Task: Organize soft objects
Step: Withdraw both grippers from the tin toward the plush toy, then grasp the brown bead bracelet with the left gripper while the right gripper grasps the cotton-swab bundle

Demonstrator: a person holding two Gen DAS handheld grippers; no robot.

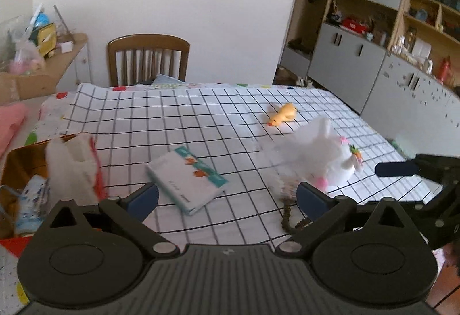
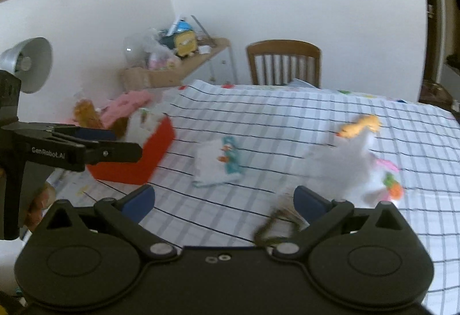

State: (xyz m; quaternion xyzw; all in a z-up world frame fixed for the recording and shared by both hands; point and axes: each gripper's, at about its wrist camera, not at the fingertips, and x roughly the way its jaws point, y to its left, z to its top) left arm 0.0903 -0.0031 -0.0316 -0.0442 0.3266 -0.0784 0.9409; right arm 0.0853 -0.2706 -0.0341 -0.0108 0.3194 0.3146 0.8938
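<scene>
- My left gripper [image 1: 227,197] stands wide, its blue pads far apart with nothing between them; only the checked tablecloth [image 1: 201,125] shows in the gap.
- My right gripper [image 2: 224,197] is spread just as wide and holds nothing.
- In the left wrist view the white plush rabbit [image 1: 319,154] lies at centre right of the frame, a small carrot at its side, just beyond my right-hand pad. It looks blurred.
- A small yellow duck toy [image 1: 283,113] lies on the cloth above the rabbit, apart from it.
- A pack of tissues [image 1: 187,179] with a teal-and-orange print lies flat at the centre of the frame.
- At the left edge sits a red box [image 1: 14,243]; a white furry item [image 1: 72,168] stands up at its rim, with other soft things inside that I cannot make out.
- A brown braided cord [image 1: 287,217] lies near the lower right pad.
- In the right wrist view the box [image 2: 143,159] is at centre left, the rabbit [image 2: 345,165] at the right, the duck [image 2: 359,126] above it.
- A wooden chair [image 1: 148,59] stands behind the table at upper centre.
</scene>
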